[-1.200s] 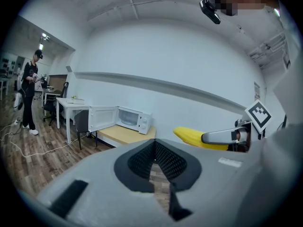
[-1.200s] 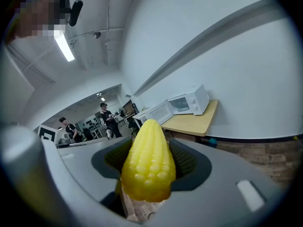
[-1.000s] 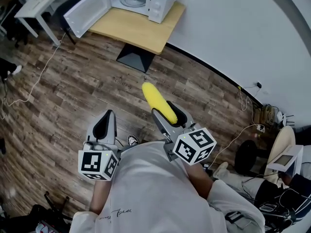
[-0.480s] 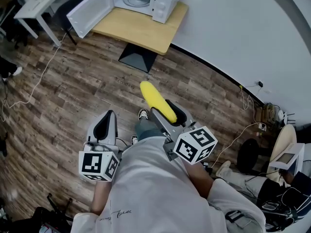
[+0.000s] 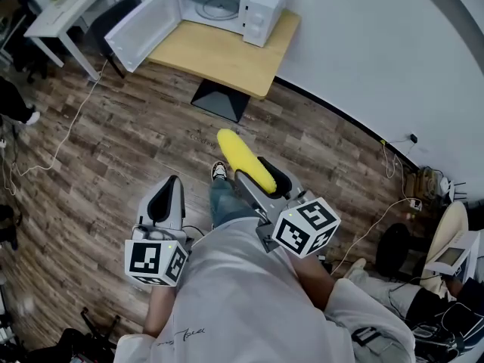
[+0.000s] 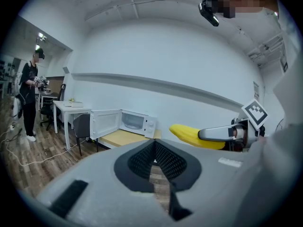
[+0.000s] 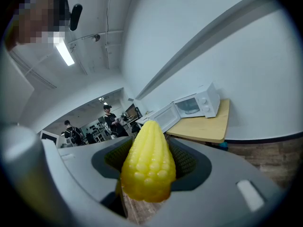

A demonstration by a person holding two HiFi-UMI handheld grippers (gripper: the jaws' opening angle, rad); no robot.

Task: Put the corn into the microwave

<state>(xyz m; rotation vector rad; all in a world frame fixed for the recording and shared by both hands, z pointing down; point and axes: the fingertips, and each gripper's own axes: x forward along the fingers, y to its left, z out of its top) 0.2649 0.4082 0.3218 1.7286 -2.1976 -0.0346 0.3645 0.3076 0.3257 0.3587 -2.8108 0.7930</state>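
Light wood table (image 5: 224, 57) stands on the dark plank floor (image 5: 113, 157) against the wall. White microwave (image 5: 234, 2) sits on it, door hanging open. A loose cable (image 5: 73, 119) snakes over the floor.

1. My shirt (image 5: 234, 301) is white, with small dark script printed on it.
2. Blue jeans (image 5: 224, 201); dark shoe (image 5: 218, 172) with white trim.
3. My left gripper (image 5: 168, 187) and right gripper (image 5: 259, 174) are grey, with black ribbed pads.
4. Each carries a white cube (image 5: 155, 261) bearing black square markers.

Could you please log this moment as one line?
right gripper: shut on corn | left gripper: shut, empty | microwave: door open
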